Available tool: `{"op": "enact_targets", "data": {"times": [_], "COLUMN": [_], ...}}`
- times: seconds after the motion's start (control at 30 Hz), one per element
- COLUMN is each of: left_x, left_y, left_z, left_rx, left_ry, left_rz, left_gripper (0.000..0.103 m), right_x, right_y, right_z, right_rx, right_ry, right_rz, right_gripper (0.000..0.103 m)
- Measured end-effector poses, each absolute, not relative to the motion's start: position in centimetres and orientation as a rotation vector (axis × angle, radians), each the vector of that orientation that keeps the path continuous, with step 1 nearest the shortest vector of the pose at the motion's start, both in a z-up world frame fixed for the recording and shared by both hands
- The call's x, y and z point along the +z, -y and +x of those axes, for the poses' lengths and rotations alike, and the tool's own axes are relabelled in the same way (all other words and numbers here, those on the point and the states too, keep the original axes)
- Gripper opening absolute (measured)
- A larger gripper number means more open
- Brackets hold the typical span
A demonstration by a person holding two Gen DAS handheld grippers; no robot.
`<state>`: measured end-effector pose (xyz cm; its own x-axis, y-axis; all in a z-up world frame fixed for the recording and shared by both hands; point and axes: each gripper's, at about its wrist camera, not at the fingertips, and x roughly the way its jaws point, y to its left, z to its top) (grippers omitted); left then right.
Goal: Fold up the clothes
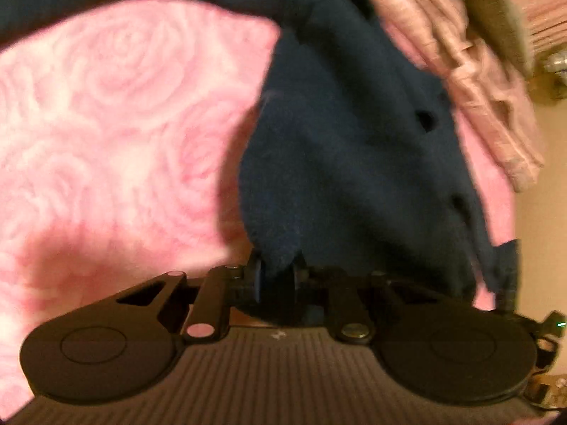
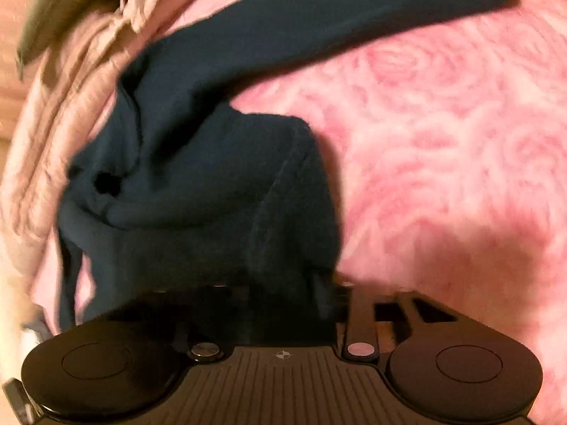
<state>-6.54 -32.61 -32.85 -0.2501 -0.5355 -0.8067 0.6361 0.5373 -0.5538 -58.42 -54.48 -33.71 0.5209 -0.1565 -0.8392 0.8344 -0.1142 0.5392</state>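
While the dark blue garment [image 1: 340,148] hangs bunched between us and the pink rose-patterned bedspread [image 1: 106,113], we hold it at two points — the left gripper [image 1: 278,276] pinches a corner of its cloth between closed pads, and the right gripper [image 2: 283,304] seems clamped on another edge, though fabric hides its jaws. We judge the folding barely begun: the garment is crumpled, partly lifted, trailing far across the bed, not spread flat. A pale pink quilted blanket [image 1: 478,81] lies beside it — laying out and folding remain.
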Motion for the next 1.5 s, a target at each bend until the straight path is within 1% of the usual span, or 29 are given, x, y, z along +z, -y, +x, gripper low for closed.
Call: {"op": "enact_targets", "data": {"times": [0.03,0.13,0.2,0.23,0.27,0.3,0.37,0.4,0.43,0.47,0.53,0.57,0.67,0.73,0.77,0.8,0.83,0.87,0.97,1.07,1.17,1.3,1.37,1.4,1.43,1.47,1.5], "left_x": [-31.0,-24.7,-21.4,-20.4,-20.6,-21.4,-23.5,-25.3,-26.7,-27.9,-29.5,-30.0,-31.3,-32.5,-33.1,-33.3,-33.3,-32.9,-31.1,-29.7,-29.5,-32.2,-34.4,-35.5,-36.1,-36.3,-36.2], "left_y": [32.1,29.0,26.4,25.2,24.4,23.7,22.5,22.0,21.4,20.8,19.3,18.8,17.8,18.1,18.4,18.5,18.7,18.6,18.3,18.7,21.1,25.8,27.1,27.7,28.0,28.2,28.4], "left_z": [-6.2,-4.9,-3.9,-3.7,-3.7,-4.0,-4.5,-4.9,-5.3,-5.8,-6.1,-6.1,-6.3,-6.7,-7.1,-7.5,-7.8,-7.9,-5.9,-2.2,1.2,3.1,4.4,5.1,5.8,6.4,7.1], "left_rx": [-1.146,-1.218,-1.209,-1.185,-1.149,-1.108,-1.025,-0.981,-0.951,-0.927,-0.894,-0.880,-0.837,-0.827,-0.822,-0.826,-0.834,-0.843,-0.821,-0.793,-0.772,-0.828,-0.845,-0.851,-0.872,-0.900,-0.937], "left_ry": [-1.422,-1.316,-1.268,-1.250,-1.250,-1.256,-1.287,-1.323,-1.342,-1.353,-1.376,-1.379,-1.370,-1.360,-1.357,-1.342,-1.320,-1.293,-1.187,-1.086,-0.977,-0.767,-0.711,-0.687,-0.671,-0.659,-0.674], "left_rz": [0.086,0.073,0.077,0.099,0.144,0.196,0.286,0.317,0.333,0.339,0.294,0.273,0.236,0.267,0.315,0.373,0.428,0.453,0.473,0.470,0.527,0.854,0.978,1.036,1.052,1.046,1.036], "left_gripper": [0.010,0.010,0.010,0.010,0.011,0.017,0.024,0.023,0.023,0.024,0.032,0.038,0.044,0.042,0.037,0.035,0.035,0.035,0.034,0.040,0.046,0.048,0.048,0.051,0.051,0.048,0.022], "right_x": [-33.2,-31.4,-30.8,-30.6,-30.6,-30.9,-31.6,-31.9,-32.2,-32.4,-32.0,-31.9,-32.4,-33.2,-33.4,-33.3,-33.4,-33.1,-31.6,-30.0,-29.2,-29.7,-30.2,-30.4,-30.7,-31.0,-31.3], "right_y": [54.2,52.0,49.7,48.6,47.6,47.0,46.0,45.8,45.7,45.6,45.7,45.7,45.8,45.4,44.9,44.2,44.1,43.9,44.6,46.4,48.3,48.9,49.1,49.0,48.9,48.7,48.6], "right_z": [-59.3,-63.3,-65.0,-65.7,-66.1,-66.1,-65.8,-65.4,-65.0,-64.5,-63.8,-63.5,-62.7,-61.9,-61.8,-61.9,-61.4,-61.1,-61.8,-62.9,-62.7,-61.6,-60.5,-60.0,-59.5,-59.0,-58.5], "right_rx": [-0.930,-0.876,-0.841,-0.821,-0.812,-0.823,-0.856,-0.900,-0.942,-0.964,-0.939,-0.928,-0.913,-0.918,-0.927,-0.946,-0.958,-0.958,-1.016,-1.082,-1.129,-1.145,-1.155,-1.163,-1.176,-1.191,-1.206], "right_ry": [-0.591,-0.455,-0.430,-0.423,-0.431,-0.469,-0.551,-0.610,-0.669,-0.709,-0.721,-0.728,-0.747,-0.788,-0.839,-0.923,-0.984,-1.001,-0.975,-0.898,-0.841,-0.787,-0.780,-0.781,-0.785,-0.787,-0.788], "right_rz": [1.485,1.672,1.771,1.814,1.834,1.811,1.753,1.695,1.636,1.583,1.505,1.469,1.422,1.405,1.386,1.350,1.310,1.285,1.284,1.295,1.297,1.343,1.367,1.379,1.392,1.407,1.422], "right_gripper": [0.009,0.008,0.008,0.008,0.008,0.009,0.047,0.091,0.096,0.096,0.096,0.096,0.096,0.095,0.095,0.095,0.095,0.095,0.095,0.096,0.096,0.096,0.096,0.096,0.096,0.096,0.096]}}
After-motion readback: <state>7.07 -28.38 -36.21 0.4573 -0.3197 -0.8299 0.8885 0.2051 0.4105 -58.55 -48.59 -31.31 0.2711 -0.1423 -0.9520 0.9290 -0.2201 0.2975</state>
